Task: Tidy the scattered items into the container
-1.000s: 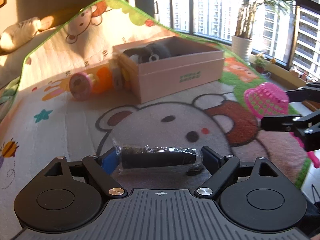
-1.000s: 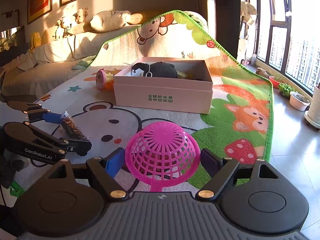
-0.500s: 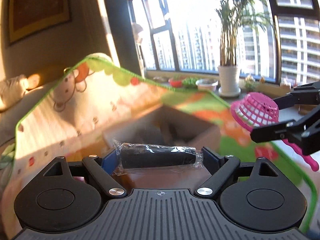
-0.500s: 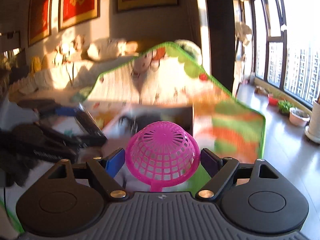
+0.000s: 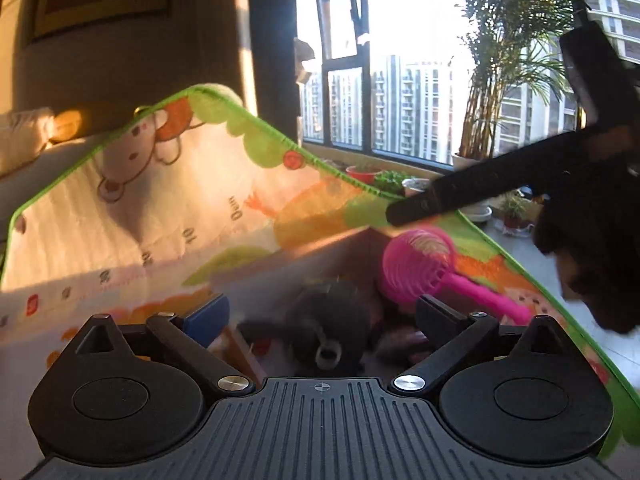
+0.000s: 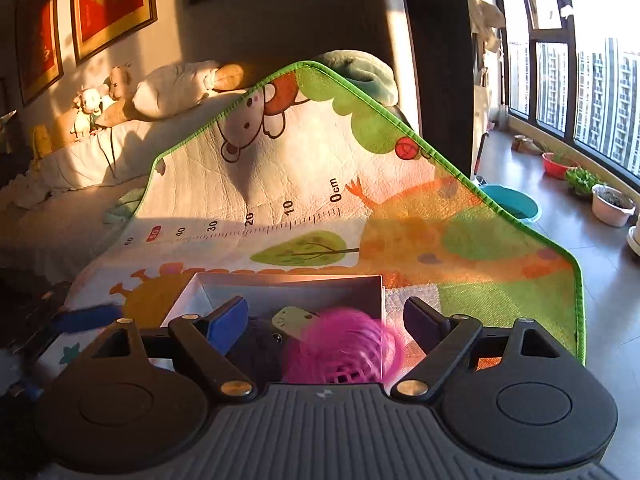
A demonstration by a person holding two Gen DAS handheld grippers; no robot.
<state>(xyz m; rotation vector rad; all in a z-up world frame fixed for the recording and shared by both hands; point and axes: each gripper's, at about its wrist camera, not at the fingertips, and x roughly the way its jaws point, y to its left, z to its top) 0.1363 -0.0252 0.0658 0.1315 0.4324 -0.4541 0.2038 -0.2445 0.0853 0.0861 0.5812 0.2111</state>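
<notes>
The box [image 6: 288, 284] sits on the play mat [image 6: 460, 240], open-topped, and I place everything from it. Both my tools hang over it. My left hand-held gripper [image 5: 322, 316] has just been spreading its jaws and stands wide with nothing between them. My right hand-held gripper [image 6: 324, 320] has opened a little too, its pads clear of the pink scoop [image 6: 340, 348], which is blurred inside the box. A dark plush toy [image 5: 328, 332] lies in the box beside the scoop.

Box [image 6: 280, 284] on the play mat [image 6: 440, 240]; scoop [image 6: 340, 348] and plush toy [image 5: 328, 328] inside it, side by side
</notes>
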